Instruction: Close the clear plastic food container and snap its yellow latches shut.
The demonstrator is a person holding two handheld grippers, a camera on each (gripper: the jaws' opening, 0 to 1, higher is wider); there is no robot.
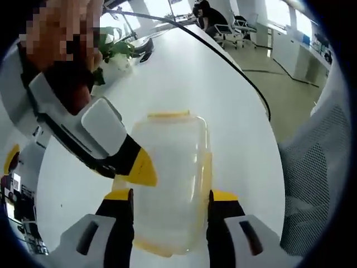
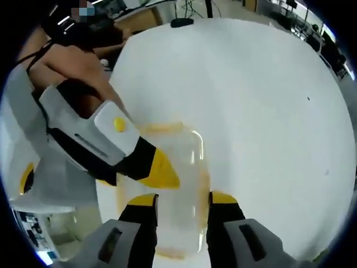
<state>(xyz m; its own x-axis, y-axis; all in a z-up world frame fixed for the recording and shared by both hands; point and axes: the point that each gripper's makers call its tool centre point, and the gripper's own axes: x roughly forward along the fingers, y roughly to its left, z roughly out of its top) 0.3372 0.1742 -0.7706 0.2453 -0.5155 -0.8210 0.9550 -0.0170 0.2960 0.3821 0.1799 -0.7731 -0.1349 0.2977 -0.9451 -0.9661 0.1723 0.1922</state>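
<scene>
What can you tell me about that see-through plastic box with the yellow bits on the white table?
The clear plastic container is a rounded rectangular box with a lid on top, cloudy-clear, trimmed with yellow latches along its edges. It lies flat on the white table. In the left gripper view it sits between that gripper's spread jaws, and the other gripper's yellow tip rests at its left edge. The right gripper view shows the same arrangement. Whether the latches are snapped shut is unclear.

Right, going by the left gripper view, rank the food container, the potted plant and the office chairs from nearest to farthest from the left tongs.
1. Clear food container: between the left tongs.
2. Potted plant: farther up the table, left.
3. Office chairs: beyond the table's far end, upper right.
</scene>
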